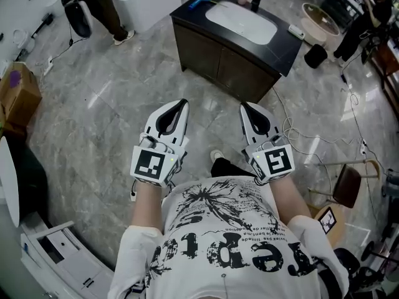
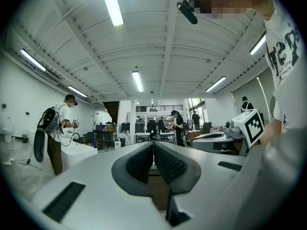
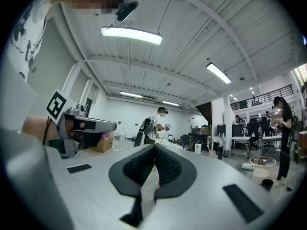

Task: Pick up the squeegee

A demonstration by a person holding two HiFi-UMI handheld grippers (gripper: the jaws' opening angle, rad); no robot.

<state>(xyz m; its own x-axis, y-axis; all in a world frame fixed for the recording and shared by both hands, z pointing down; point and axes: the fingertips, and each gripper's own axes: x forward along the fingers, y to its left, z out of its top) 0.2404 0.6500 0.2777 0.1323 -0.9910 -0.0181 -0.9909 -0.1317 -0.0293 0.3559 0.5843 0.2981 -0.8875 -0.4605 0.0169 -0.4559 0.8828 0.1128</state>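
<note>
I make out no squeegee for certain; a small blue object (image 1: 196, 2) lies on the far left corner of the dark vanity counter (image 1: 282, 53), too small to identify. My left gripper (image 1: 182, 103) and right gripper (image 1: 244, 106) are held level side by side in front of the person's chest, pointing toward the vanity, well short of it. Both have their jaws shut with nothing between them. The left gripper view shows its pads (image 2: 153, 143) pressed together, and in the right gripper view the closed tips (image 3: 154, 146) look the same.
The vanity has a white sink (image 1: 242, 21) with bottles behind it. A black bin (image 1: 315, 56) and cables lie at its right. A cardboard box (image 1: 15, 92) sits at left, a chair (image 1: 346, 182) at right. Another person (image 1: 106, 11) stands at the far left.
</note>
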